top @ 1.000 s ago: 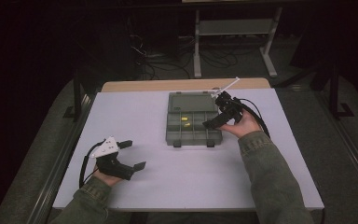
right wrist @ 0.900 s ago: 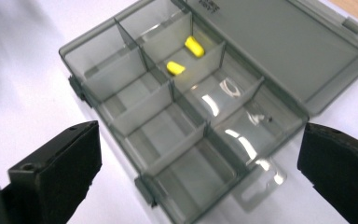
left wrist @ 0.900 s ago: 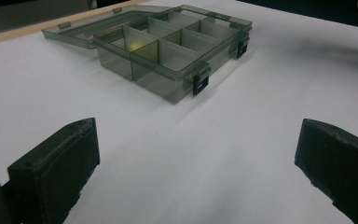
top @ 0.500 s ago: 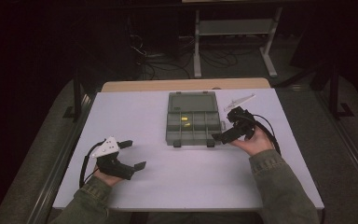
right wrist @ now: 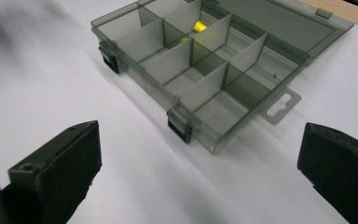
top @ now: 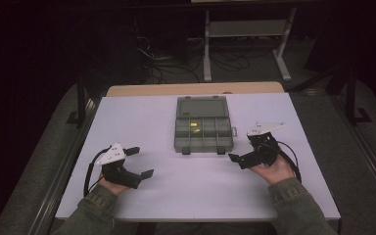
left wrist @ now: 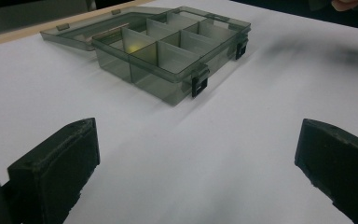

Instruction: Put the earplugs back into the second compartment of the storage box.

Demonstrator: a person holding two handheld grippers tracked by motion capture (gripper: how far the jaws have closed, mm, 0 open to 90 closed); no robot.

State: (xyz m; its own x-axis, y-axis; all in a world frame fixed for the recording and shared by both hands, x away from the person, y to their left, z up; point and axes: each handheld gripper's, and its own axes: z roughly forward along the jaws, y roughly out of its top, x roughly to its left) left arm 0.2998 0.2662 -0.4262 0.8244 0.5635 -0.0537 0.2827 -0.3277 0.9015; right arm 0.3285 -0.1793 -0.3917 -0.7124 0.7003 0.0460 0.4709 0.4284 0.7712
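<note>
On the white table [top: 142, 117] your one obstacle is the grey compartment box [top: 201, 131], standing mid-table with its lid [top: 200, 106] laid flat open behind it. Bare tabletop stretches between your left gripper [top: 139, 162] and the box's front wall, and between your right gripper [top: 241, 152] and its right end, so either can slide straight in. Inside the box, upright dividers [right wrist: 209, 85] split the room into small cells; one rear cell holds a yellow piece [right wrist: 198, 27].
</note>
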